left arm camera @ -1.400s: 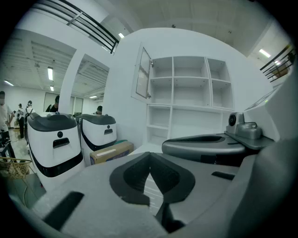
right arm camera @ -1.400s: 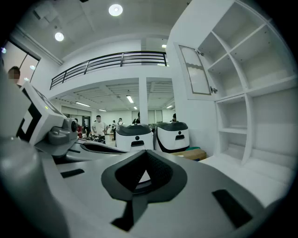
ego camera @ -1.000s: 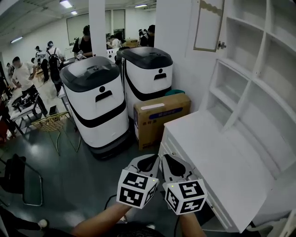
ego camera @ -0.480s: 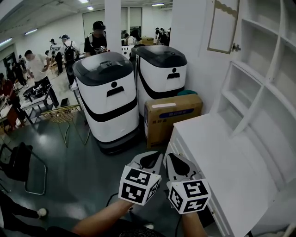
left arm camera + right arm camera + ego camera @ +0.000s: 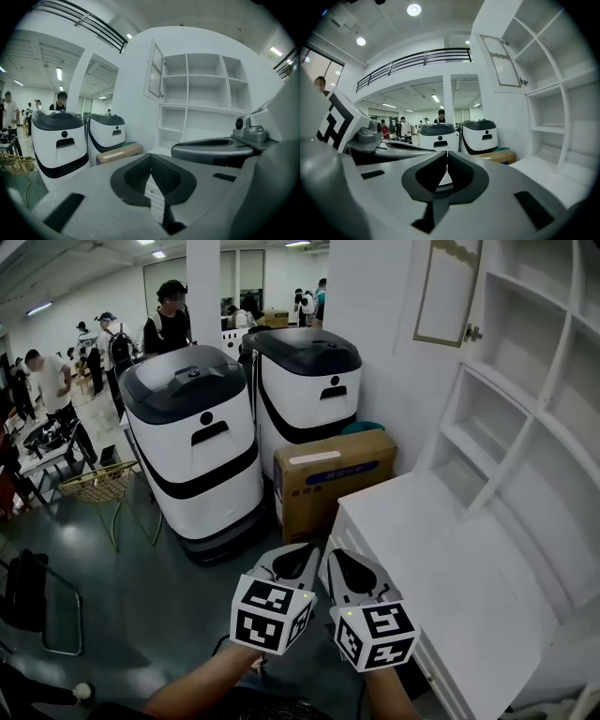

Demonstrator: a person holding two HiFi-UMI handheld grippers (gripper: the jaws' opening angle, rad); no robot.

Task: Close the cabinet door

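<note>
- White and grey, my left gripper [image 5: 309,557] and right gripper [image 5: 332,559] sit low and side by side. Each has its jaws pressed together on nothing.
- Just beyond them, to my right, lies the cabinet's white counter [image 5: 441,540].
- Farther up, the cabinet door [image 5: 448,292] stands swung out from the left edge of the open shelves [image 5: 525,352]. It is well above and ahead of both jaw tips.
- I judge the sound way is to raise the right gripper, set its closed tips behind the door's free edge, and sweep it steadily toward the shelves without jabbing the panel.
</note>
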